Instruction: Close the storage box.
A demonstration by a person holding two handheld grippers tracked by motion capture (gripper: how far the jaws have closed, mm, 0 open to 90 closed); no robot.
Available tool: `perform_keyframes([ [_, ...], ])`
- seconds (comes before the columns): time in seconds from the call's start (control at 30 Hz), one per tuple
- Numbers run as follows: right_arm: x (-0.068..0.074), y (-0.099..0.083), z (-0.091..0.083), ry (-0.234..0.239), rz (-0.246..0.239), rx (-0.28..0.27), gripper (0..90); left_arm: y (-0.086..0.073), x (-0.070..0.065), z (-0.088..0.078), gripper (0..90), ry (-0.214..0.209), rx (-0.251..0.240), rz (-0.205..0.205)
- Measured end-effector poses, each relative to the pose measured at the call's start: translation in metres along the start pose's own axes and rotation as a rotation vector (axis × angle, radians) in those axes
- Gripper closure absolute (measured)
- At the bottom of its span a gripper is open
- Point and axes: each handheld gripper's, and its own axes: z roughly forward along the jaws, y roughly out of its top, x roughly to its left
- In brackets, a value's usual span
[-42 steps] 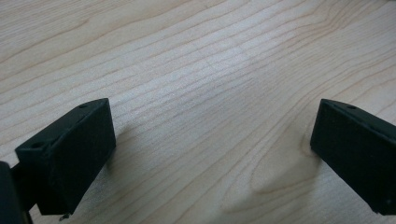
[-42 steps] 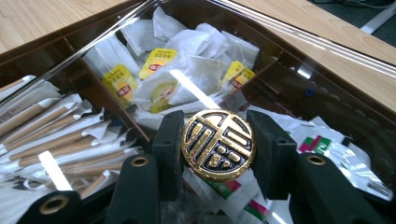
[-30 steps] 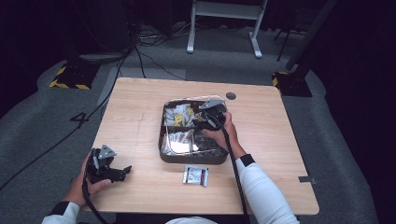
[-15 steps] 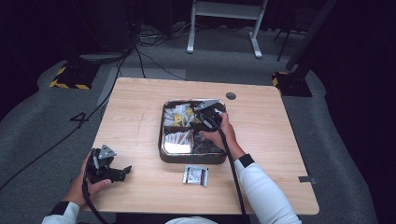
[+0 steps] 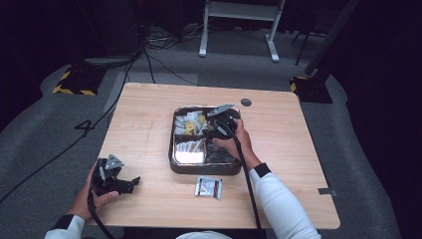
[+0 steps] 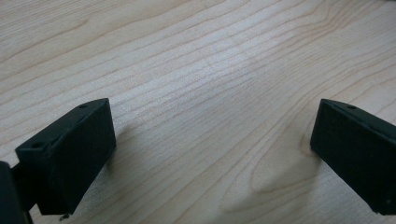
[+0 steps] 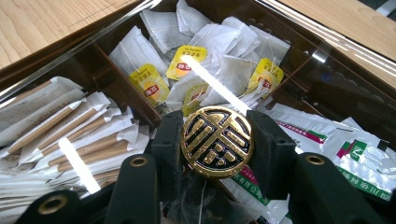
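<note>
You are working in a recording studio or lab, not a home. Your wooden bench point(image 5: 149, 119) stands alone on grey carpet point(image 5: 45, 129), ringed by black darkness. Cables point(image 5: 154, 55) snake across the floor behind it, hazard-striped stand bases point(image 5: 74, 84) sit at the corners, and a white metal frame point(image 5: 239, 25) stands beyond.

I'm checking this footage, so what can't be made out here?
- Round gold knob, right gripper view: black jaws cover its sides.
- Dark compartmented box, high view: right gripper and hand hide its right half.
- Small white packet, high view: print too small.
</note>
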Motion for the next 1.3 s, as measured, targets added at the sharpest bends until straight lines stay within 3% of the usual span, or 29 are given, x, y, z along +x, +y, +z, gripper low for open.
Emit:
perform_keyframes([
  [0.17, 0.001, 0.002, -0.002, 0.011, 0.046, -0.001, 59.3, 0.0, 0.0, 0.0, 0.4, -0.001, 0.002, 0.002],
  [0.37, 0.01, 0.0, 0.003, -0.016, 0.04, 0.014, 59.1, 0.0, 0.0, 0.0, 0.4, -0.001, 0.002, 0.002],
  [0.5, 0.01, -0.003, 0.004, -0.015, 0.059, -0.007, 58.8, 0.0, 0.0, 0.0, 0.4, -0.001, 0.001, 0.002],
  [0.6, 0.014, -0.004, 0.005, -0.034, 0.022, -0.003, 54.6, 0.0, 0.0, 0.0, 0.4, -0.001, 0.001, 0.002],
  [0.73, 0.012, -0.008, 0.004, -0.013, 0.0, -0.021, 54.6, 0.0, 0.0, 0.0, 0.4, -0.001, 0.001, 0.002],
  [0.83, 0.007, -0.01, -0.001, 0.036, 0.001, -0.041, 43.9, 0.0, 0.0, 0.0, 0.4, -0.001, 0.001, 0.002],
  [0.9, 0.005, -0.011, -0.004, 0.015, -0.015, -0.037, 37.2, 0.0, 0.0, 0.0, 0.4, -0.001, 0.002, 0.001],
  [1.13, -0.002, -0.018, -0.013, 0.057, -0.039, -0.059, 27.0, 0.0, 0.0, 0.0, 0.4, -0.001, 0.001, 0.001],
  [1.3, -0.002, -0.022, -0.023, 0.07, -0.083, -0.066, 23.3, 0.0, 0.0, 0.0, 0.4, -0.001, 0.0, 0.002],
])
